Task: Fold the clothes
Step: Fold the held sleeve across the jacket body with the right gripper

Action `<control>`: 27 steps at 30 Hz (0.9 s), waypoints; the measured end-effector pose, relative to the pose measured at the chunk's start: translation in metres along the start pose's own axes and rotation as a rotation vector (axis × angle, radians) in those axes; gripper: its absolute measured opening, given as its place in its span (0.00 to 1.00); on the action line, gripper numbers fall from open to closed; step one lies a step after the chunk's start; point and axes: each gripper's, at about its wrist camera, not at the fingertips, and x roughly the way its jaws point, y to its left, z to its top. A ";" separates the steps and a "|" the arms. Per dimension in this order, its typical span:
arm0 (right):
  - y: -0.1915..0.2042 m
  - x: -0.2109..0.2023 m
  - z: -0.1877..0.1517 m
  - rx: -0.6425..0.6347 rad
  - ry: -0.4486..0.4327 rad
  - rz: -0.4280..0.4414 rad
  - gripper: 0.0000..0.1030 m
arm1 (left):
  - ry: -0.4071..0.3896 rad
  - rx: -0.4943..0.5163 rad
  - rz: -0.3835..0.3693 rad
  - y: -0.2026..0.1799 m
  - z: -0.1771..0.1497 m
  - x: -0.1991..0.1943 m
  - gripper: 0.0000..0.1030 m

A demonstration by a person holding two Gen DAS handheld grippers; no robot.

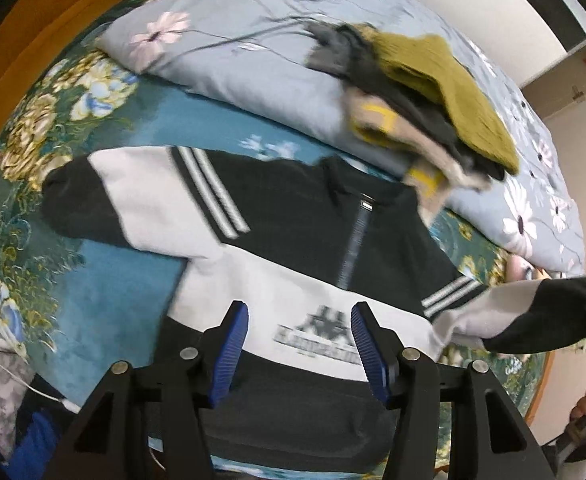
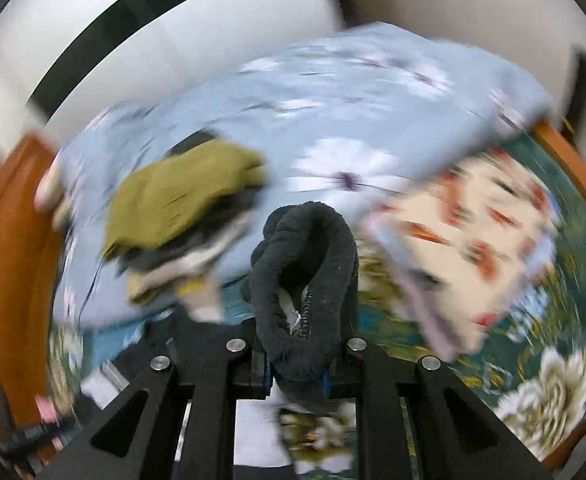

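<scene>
The fingers (image 1: 239, 344) of my left gripper (image 1: 299, 344) stand spread wide with nothing between them, hovering over the lower front of the jacket (image 1: 293, 240). The fingers of my right gripper (image 2: 297, 384) are clamped on the jacket's black cuff (image 2: 305, 276), which bulges up between them and hides their pads almost entirely.

The jacket lies front-up on the bed (image 1: 105, 280), on a teal floral bedspread. It is black across the chest, pale grey across the middle band and upper sleeves, black again at the hem, with white triple stripes at each shoulder and a closed zip down to the grey band. A printed logo (image 1: 321, 336) sits on the grey band; its lettering is too blurred to read. One sleeve lies spread flat on the bedspread; the other is lifted off the bed towards the right gripper.

The right wrist view is heavily smeared, so detail there is doubtful. The jacket's hem is cut off behind the left gripper's body.

Beyond the jacket, a blue-grey flowered quilt (image 1: 253, 60) carries a loose pile of clothes (image 1: 425, 92), olive green on top, dark and beige pieces beneath, apparently unfolded. No containers are visible.
</scene>
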 end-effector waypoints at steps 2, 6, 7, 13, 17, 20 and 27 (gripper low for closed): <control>0.059 0.018 -0.005 -0.098 0.028 0.032 0.17 | -0.003 -0.024 -0.001 0.027 0.008 -0.001 0.56; 0.173 0.071 -0.029 -0.235 0.129 0.111 0.17 | -0.009 -0.073 -0.003 0.080 0.024 -0.004 0.56; 0.199 0.085 -0.037 -0.262 0.161 0.130 0.17 | -0.010 -0.086 -0.004 0.093 0.028 -0.004 0.56; 0.309 0.185 -0.110 -0.396 0.390 0.139 0.17 | 0.013 -0.140 0.024 0.154 0.034 -0.001 0.56; 0.332 0.228 -0.149 -0.405 0.491 0.104 0.17 | 0.045 -0.166 0.053 0.182 0.032 0.006 0.56; 0.339 0.245 -0.167 -0.409 0.539 0.092 0.22 | 0.075 -0.171 0.058 0.188 0.034 0.018 0.56; 0.315 0.229 -0.163 -0.352 0.545 0.250 0.48 | 0.134 -0.119 -0.010 0.147 0.051 0.060 0.57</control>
